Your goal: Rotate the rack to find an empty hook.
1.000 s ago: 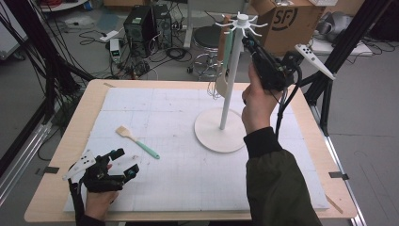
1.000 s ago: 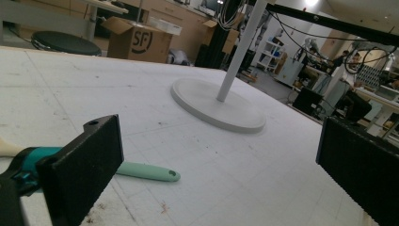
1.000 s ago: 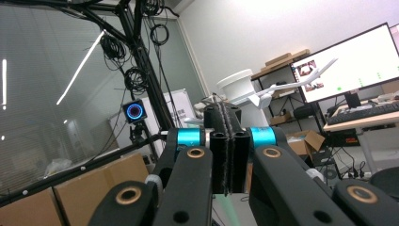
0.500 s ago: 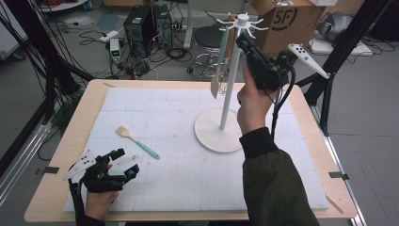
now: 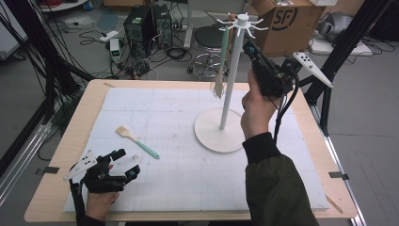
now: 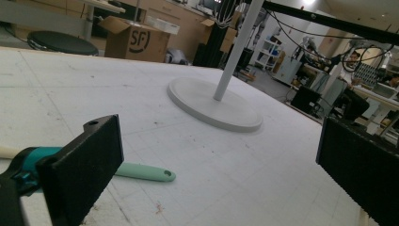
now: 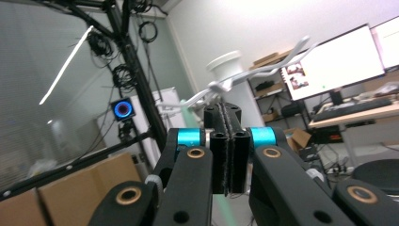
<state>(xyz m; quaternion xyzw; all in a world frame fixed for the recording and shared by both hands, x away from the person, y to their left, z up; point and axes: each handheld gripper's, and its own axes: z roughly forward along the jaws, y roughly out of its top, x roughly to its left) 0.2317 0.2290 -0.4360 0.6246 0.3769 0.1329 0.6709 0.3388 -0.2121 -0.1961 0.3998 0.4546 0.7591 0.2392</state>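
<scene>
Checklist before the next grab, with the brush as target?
1. Whisk hanging on the rack: ok.
2. Right gripper clear of the whisk: cannot tell; its jaws are shut, close by the rack top.
3. Left gripper open: ok.
4. Brush lying free on the mat: ok.
5. Brush between the left jaws: not ok; its mint handle lies just outside one jaw.
6. Rack base flat on the mat: ok.
</scene>
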